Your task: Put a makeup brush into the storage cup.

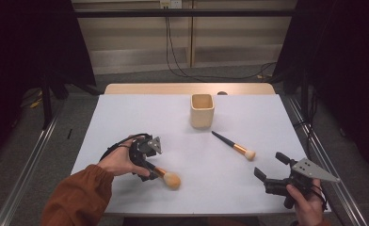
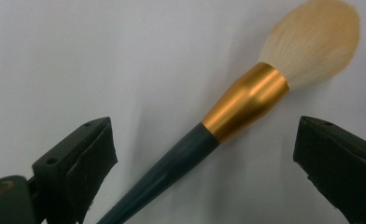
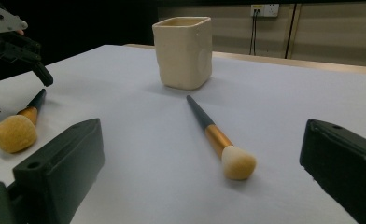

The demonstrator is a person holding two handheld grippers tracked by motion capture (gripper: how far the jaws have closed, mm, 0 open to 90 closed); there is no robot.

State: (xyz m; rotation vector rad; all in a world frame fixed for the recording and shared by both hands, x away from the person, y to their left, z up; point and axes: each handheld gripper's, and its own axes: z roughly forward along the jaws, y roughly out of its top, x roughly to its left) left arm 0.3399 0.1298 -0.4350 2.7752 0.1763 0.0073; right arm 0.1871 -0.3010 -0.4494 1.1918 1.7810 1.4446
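In the high view the dark handle of the large brush (image 1: pixel 164 175) is hidden under the left gripper (image 1: pixel 144 165), so that little more than its gold ferrule and cream head can be made out; in the left gripper view the handle is cut off at the bottom edge. The far ends of the right gripper (image 1: pixel 271 165) fingers are cut off at the bottom of the right gripper view.

The left gripper is held low over the near left part of the white tabletop (image 1: pixel 140 113), tilted down, with the left hand (image 1: pixel 119 161) wrapped round it and an orange-brown sleeve (image 1: pixel 79 197) coming in from the near edge. Its fingers (image 2: pixel 80 158) are seen spread wide, one on each side of the brush, with nothing clamped and a clear gap to the handle on both sides. The right gripper is held near the near right corner by the right hand (image 1: pixel 307 202), its fingers released and aimed toward the left and far.

The large brush lies flat on the tabletop, its long axis running from far left to near right, head toward the near right. A smaller brush (image 1: pixel 234 146) lies apart to the right, head also toward the near right, handle tip pointing toward the cream cup (image 1: pixel 202 111), which stands upright farther back
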